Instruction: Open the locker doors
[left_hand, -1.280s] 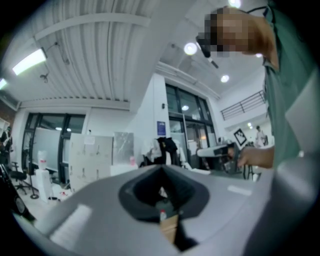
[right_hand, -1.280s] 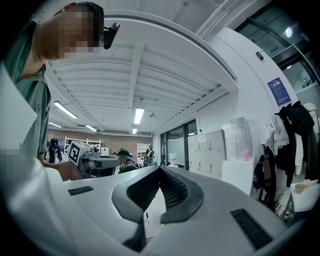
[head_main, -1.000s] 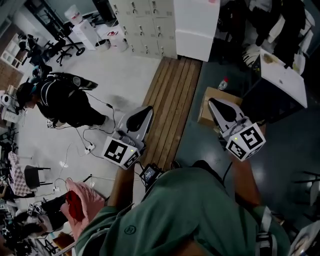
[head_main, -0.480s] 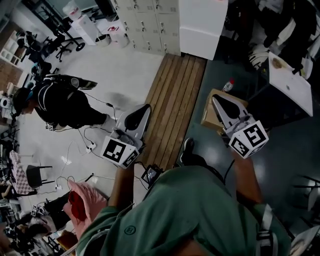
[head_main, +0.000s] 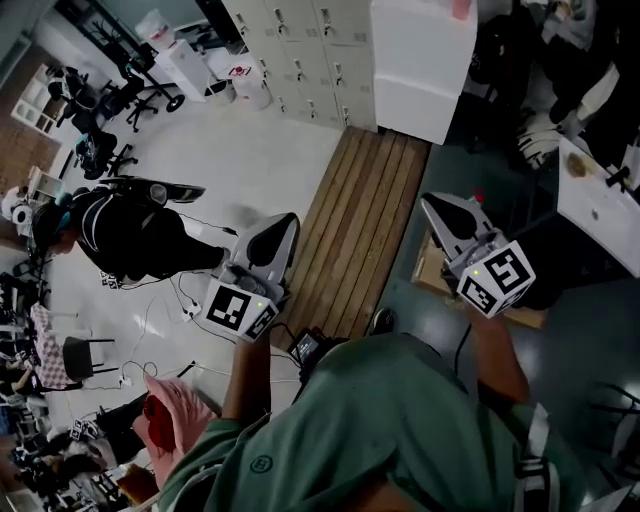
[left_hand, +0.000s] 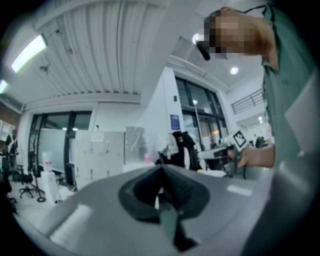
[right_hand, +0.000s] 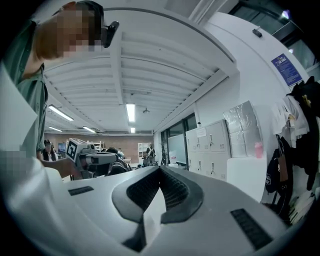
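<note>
The beige lockers (head_main: 300, 45) stand far ahead at the top of the head view, their doors closed, with small handles. They also show as a bank of lockers (left_hand: 97, 155) in the left gripper view and as lockers (right_hand: 210, 147) in the right gripper view. My left gripper (head_main: 290, 218) is held up over the pale floor, jaws shut and empty. My right gripper (head_main: 425, 200) is raised over the dark floor, shut with nothing in it. Both are well short of the lockers. The left gripper (left_hand: 161, 167) and right gripper (right_hand: 161, 170) point level into the room.
A tall white cabinet (head_main: 420, 60) stands right of the lockers. A wooden-slat strip (head_main: 355, 230) runs toward them. A person in black (head_main: 130, 235) crouches at left among cables. Office chairs (head_main: 110, 100) are at far left, a cardboard box (head_main: 520, 312) and a white table (head_main: 605, 210) at right.
The lockers and white cabinet have slid right and lower in the head view, and the cardboard box has dropped behind the right gripper. Both grippers stay shut and raised.
</note>
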